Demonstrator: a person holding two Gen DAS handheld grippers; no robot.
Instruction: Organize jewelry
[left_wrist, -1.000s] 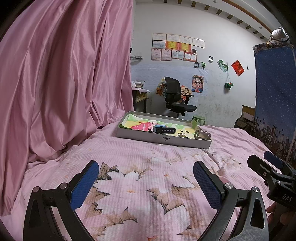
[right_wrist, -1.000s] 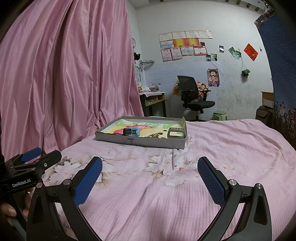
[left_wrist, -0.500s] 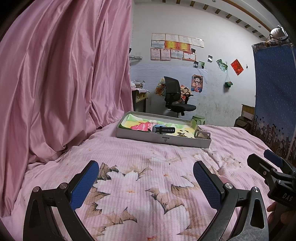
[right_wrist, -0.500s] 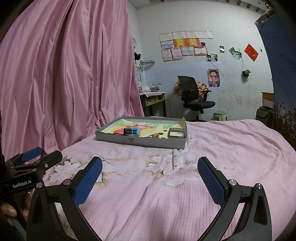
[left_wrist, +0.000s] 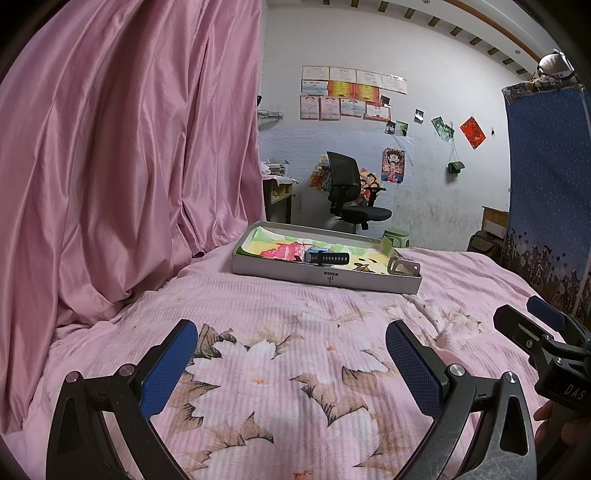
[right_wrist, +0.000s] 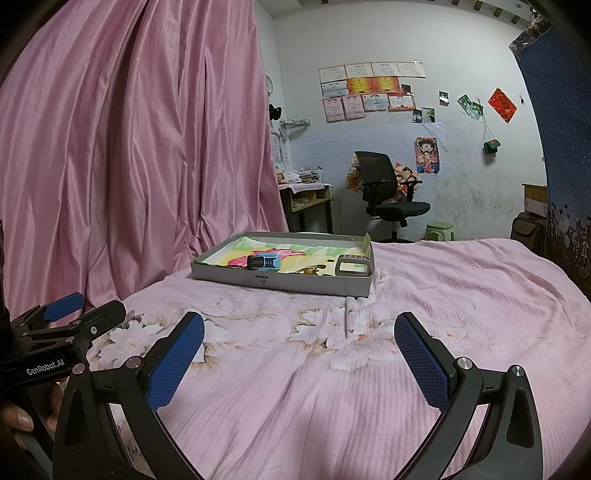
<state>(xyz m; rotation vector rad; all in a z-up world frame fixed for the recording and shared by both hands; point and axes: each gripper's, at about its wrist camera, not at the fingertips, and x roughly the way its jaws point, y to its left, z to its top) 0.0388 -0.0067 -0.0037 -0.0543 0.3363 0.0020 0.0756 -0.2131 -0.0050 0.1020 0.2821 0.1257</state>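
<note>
As I held both tools low over the bed, my left gripper (left_wrist: 286, 363) had its blue-padded fingers (left_wrist: 166, 365) spread wide, with nothing between them but the flowered pink bedspread (left_wrist: 295, 317). My right gripper (right_wrist: 299, 356) stood the same way, jaws wide apart and empty, above a plainer stretch of that cover. Each tool showed at the edge of the other's view: the right one at the far right of the left camera, the left one at the far left of the right camera, where my hand (right_wrist: 16, 417) wrapped its handle.

Farther up the bed lay a shallow grey tray (left_wrist: 325, 277), well apart from both grippers, lined with bright printed paper. Inside it a watch (left_wrist: 325, 257) with a pale blue case and dark strap lay near the front wall, about midway along. Toward the tray's right end a grey rectangular frame-like piece (right_wrist: 354, 266) rested against the corner, and between it and the watch sat a small gold-coloured item (right_wrist: 309, 270), too small for me to name with any certainty.

To the left hung a pink curtain (left_wrist: 129, 166). Beyond the bed stood a black office chair (left_wrist: 351, 199) before a white wall with pinned certificates (left_wrist: 351, 92).
</note>
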